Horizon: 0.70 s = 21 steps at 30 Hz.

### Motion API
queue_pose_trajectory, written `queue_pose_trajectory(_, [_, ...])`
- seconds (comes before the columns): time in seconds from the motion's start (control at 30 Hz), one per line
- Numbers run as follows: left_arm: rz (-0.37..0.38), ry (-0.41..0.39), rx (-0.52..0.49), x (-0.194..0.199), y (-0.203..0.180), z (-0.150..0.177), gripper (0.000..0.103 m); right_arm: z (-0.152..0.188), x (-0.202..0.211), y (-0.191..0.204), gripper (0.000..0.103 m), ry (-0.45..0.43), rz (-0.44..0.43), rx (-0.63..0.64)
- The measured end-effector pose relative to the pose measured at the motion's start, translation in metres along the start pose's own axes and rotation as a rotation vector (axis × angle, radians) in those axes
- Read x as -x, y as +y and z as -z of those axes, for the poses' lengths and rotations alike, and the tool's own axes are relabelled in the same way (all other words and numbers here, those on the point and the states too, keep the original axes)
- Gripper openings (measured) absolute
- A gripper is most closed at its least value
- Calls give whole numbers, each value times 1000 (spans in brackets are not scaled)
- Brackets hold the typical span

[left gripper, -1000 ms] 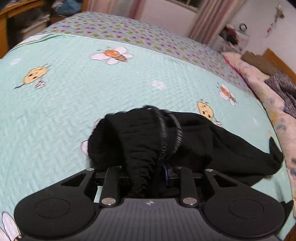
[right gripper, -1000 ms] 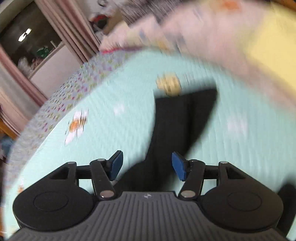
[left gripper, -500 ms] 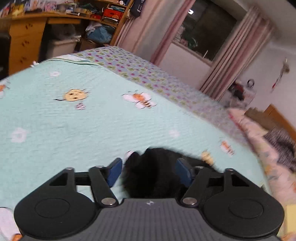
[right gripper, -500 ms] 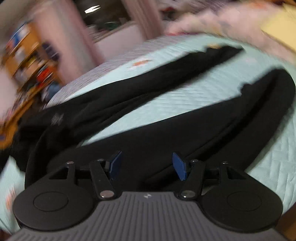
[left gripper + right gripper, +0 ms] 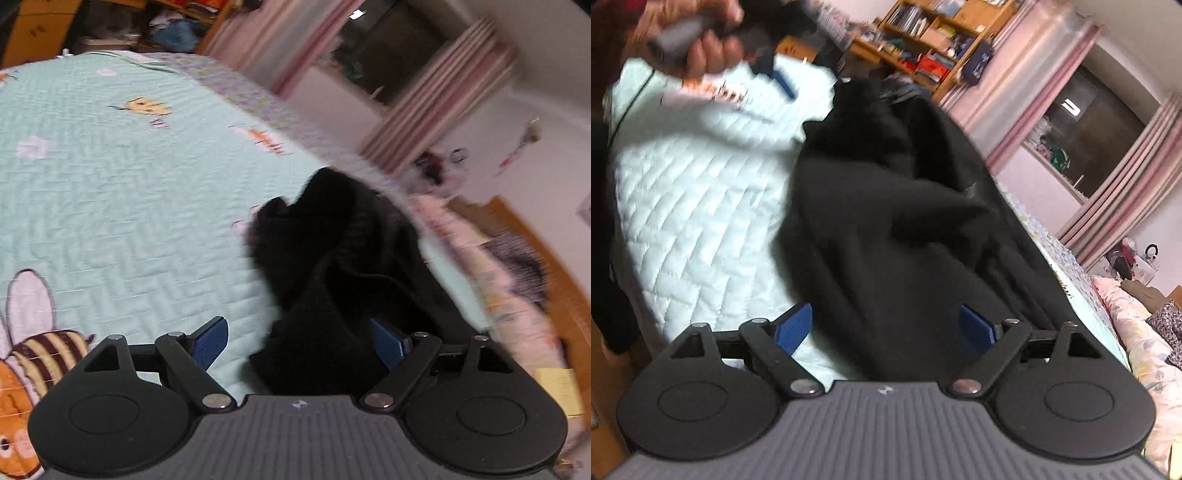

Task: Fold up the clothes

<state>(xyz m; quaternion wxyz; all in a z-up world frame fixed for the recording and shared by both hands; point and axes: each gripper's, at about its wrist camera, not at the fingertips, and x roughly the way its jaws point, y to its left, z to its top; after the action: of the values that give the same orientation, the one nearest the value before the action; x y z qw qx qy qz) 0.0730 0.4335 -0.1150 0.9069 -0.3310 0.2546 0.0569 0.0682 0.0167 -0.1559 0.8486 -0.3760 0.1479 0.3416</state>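
Black garment (image 5: 343, 266) lies rumpled on the bed (image 5: 110, 206); left gripper (image 5: 299, 339) and right gripper (image 5: 886, 326) straddle it, fingers opening wide, gripping nothing. Next, likely regrasp an edge and flatten.

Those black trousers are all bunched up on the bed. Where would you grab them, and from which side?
Probably at the near edge of the black trousers, coming in low over the bedspread from this side. That edge already lies between the fingers of the right gripper, whose jaws are opening with the pads not pressing. The heap rises into loose folds farther back, so a flat, thin edge looks easier to pinch.
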Motion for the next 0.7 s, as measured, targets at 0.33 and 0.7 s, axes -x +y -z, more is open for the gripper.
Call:
queue_pose_trajectory(0.33, [-27, 85, 28, -35, -2, -12, 84, 2, -3, 15, 88, 54, 84, 54])
queue_pose_trajectory(0.7, [-66, 290, 250, -65, 4, -26, 14, -6, -15, 31, 83, 63, 151, 171])
